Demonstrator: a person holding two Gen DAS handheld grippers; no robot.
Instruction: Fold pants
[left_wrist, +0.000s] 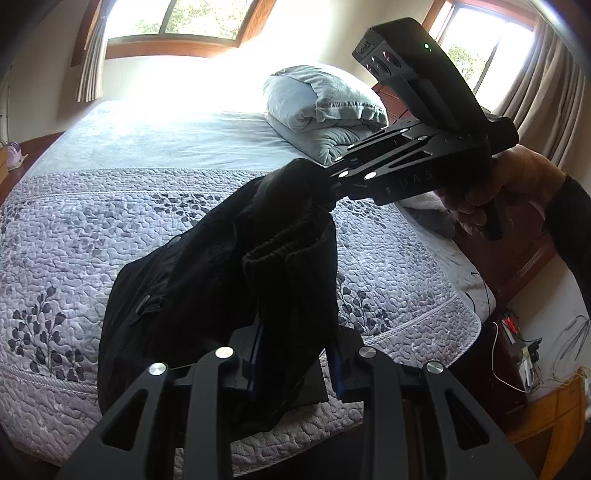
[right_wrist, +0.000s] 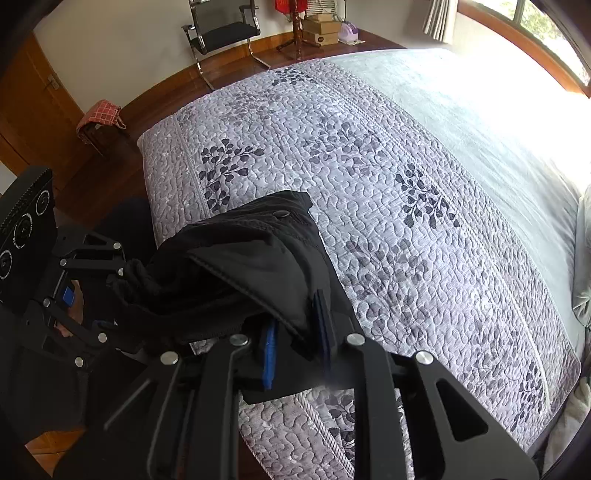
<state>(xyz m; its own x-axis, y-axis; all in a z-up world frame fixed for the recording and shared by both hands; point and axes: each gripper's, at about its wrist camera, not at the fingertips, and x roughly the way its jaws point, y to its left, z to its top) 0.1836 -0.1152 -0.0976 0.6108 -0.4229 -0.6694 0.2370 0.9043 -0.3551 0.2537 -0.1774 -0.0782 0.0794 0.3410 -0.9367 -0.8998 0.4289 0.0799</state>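
Note:
Black pants (left_wrist: 207, 280) hang bunched over the near edge of the bed (left_wrist: 110, 206), held up by both grippers. My left gripper (left_wrist: 295, 369) is shut on the ribbed waistband of the pants. My right gripper (right_wrist: 295, 343) is shut on another fold of the pants (right_wrist: 251, 258), with a snap button showing on top. In the left wrist view the right gripper (left_wrist: 328, 184) pinches the upper end of the fabric. In the right wrist view the left gripper (right_wrist: 122, 280) holds the cloth at the left. Most of the pants hangs crumpled between them.
The bed has a grey quilted cover with leaf prints (right_wrist: 406, 192). Folded grey pillows (left_wrist: 325, 107) lie at its head. A bedside stand with cables (left_wrist: 517, 343) is on the right. An office chair (right_wrist: 221, 33) and a stool with red cloth (right_wrist: 101, 118) stand on the wooden floor.

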